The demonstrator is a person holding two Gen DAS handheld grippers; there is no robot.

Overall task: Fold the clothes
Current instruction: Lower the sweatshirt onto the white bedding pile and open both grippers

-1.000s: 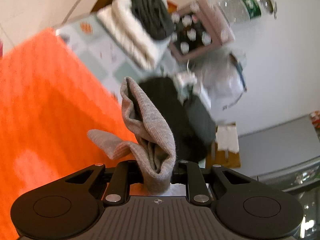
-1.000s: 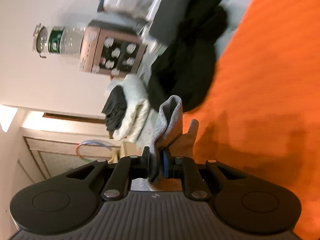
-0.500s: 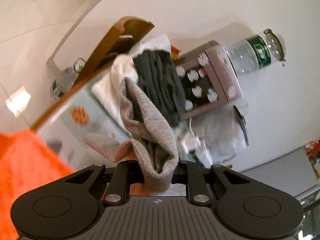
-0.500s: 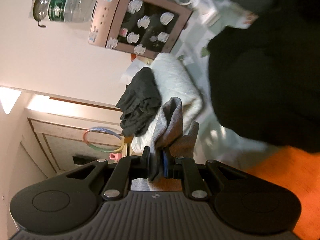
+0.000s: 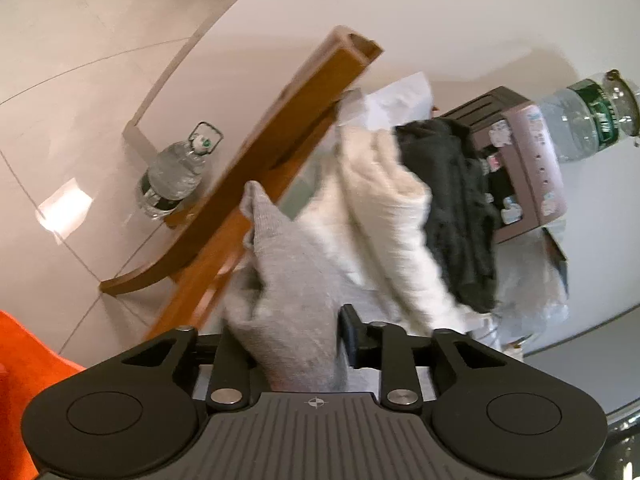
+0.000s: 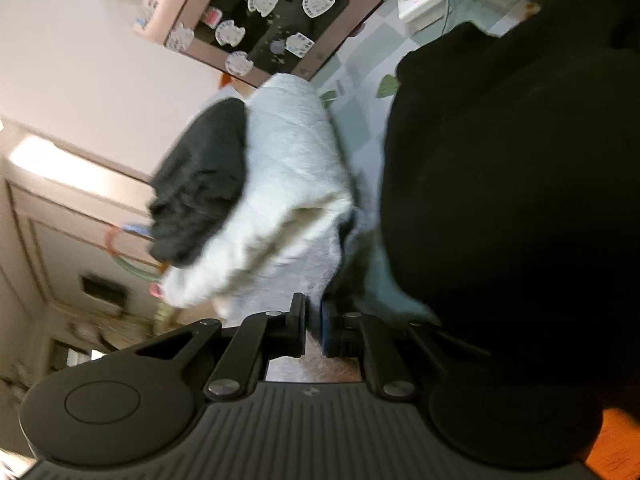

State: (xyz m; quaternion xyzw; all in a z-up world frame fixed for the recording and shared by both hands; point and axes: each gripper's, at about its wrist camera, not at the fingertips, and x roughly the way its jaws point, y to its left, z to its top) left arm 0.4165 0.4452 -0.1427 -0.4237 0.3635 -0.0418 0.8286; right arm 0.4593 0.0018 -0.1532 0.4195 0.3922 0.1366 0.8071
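Observation:
A grey knit garment (image 5: 288, 292) sits bunched between the fingers of my left gripper (image 5: 286, 340), which is shut on it. Just beyond it lies a stack of folded clothes: a cream one (image 5: 384, 220) with a dark grey one (image 5: 456, 208) against it. In the right wrist view the same cream (image 6: 288, 184) and dark grey (image 6: 200, 176) pieces lie close ahead. My right gripper (image 6: 313, 328) has its pads nearly together; a pale bit of cloth shows behind the narrow gap, and whether it is held is unclear.
A large black garment (image 6: 512, 200) fills the right side of the right wrist view. A pink box with stickers (image 6: 264, 20) and a water jug (image 5: 588, 116) stand behind the stack. A wooden chair (image 5: 256, 184) and a water bottle (image 5: 176, 172) are at the left. An orange cloth (image 5: 24, 364) lies at the lower left.
Both grippers have moved from over the orange cloth toward the folded stack, which is now close ahead. The grey garment no longer stands up from the right gripper.

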